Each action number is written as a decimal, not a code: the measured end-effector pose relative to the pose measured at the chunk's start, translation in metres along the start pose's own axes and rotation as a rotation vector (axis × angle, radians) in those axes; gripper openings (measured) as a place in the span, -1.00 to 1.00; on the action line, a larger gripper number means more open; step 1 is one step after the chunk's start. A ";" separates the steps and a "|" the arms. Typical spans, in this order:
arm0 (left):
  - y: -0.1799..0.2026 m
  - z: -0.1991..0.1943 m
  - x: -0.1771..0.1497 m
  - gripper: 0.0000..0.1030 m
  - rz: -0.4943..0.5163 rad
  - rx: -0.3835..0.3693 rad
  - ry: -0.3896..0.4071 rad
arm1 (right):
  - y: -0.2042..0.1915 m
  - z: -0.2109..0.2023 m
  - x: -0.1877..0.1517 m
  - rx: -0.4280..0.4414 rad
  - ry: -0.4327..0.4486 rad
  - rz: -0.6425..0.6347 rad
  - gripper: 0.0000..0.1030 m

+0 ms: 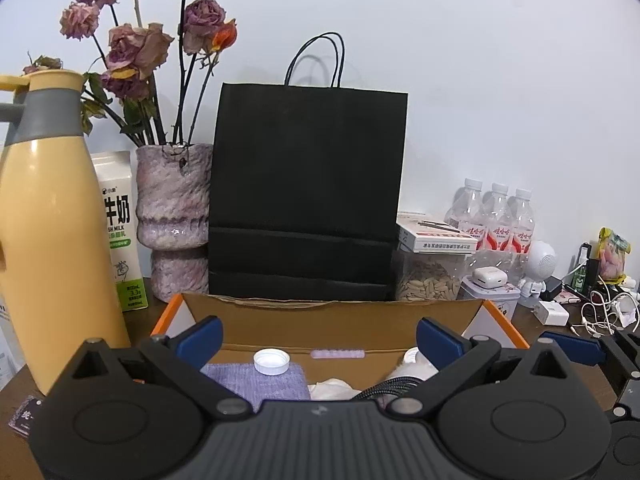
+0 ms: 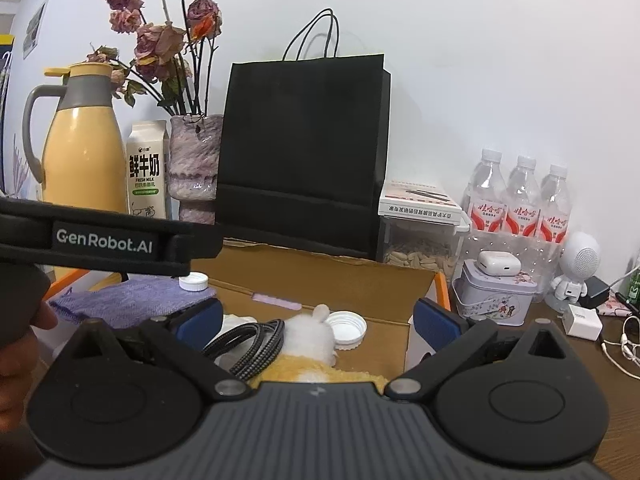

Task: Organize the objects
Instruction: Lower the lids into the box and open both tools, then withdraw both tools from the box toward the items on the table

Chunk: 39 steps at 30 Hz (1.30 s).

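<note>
Hovering over the open cardboard box (image 1: 320, 320), the left claw (image 1: 318, 338) gapes wide and holds nothing; the right claw (image 2: 318, 322) beside it is just as wide and empty. Inside the box lie a purple cloth (image 1: 256, 380), two white caps (image 2: 348, 330), a braided cable (image 2: 248, 346) and a plush toy (image 2: 312, 340), possibly a rabbit, partly hidden behind the claw bodies. A black paper bag (image 1: 304, 184) stands close behind the box's far wall. To the right, the worktop (image 2: 624, 412) is crowded with a tin (image 2: 494, 300), water bottles (image 2: 520, 200) and chargers.
</note>
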<state>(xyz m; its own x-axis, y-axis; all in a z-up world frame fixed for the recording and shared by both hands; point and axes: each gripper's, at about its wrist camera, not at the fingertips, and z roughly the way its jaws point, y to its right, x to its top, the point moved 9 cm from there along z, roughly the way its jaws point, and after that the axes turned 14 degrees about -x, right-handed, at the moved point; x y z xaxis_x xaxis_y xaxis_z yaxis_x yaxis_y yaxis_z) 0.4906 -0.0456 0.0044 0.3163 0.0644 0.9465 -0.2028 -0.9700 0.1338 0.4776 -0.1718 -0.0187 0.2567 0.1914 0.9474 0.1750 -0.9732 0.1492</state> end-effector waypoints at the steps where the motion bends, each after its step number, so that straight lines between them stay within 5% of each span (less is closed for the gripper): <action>1: 0.001 -0.002 0.000 1.00 0.004 -0.001 0.001 | 0.000 -0.002 -0.001 -0.001 -0.002 -0.004 1.00; 18: 0.010 -0.055 -0.033 1.00 0.001 -0.007 -0.004 | 0.005 -0.056 -0.031 -0.024 -0.056 -0.001 1.00; 39: 0.038 -0.121 -0.098 1.00 0.044 -0.031 -0.123 | 0.005 -0.137 -0.099 -0.080 -0.141 0.006 1.00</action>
<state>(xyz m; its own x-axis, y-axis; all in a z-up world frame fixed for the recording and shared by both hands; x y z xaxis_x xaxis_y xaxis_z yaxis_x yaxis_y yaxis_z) 0.3402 -0.0603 -0.0479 0.4176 -0.0092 0.9086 -0.2471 -0.9634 0.1039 0.3229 -0.2132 -0.0727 0.3890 0.1957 0.9002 0.0981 -0.9804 0.1708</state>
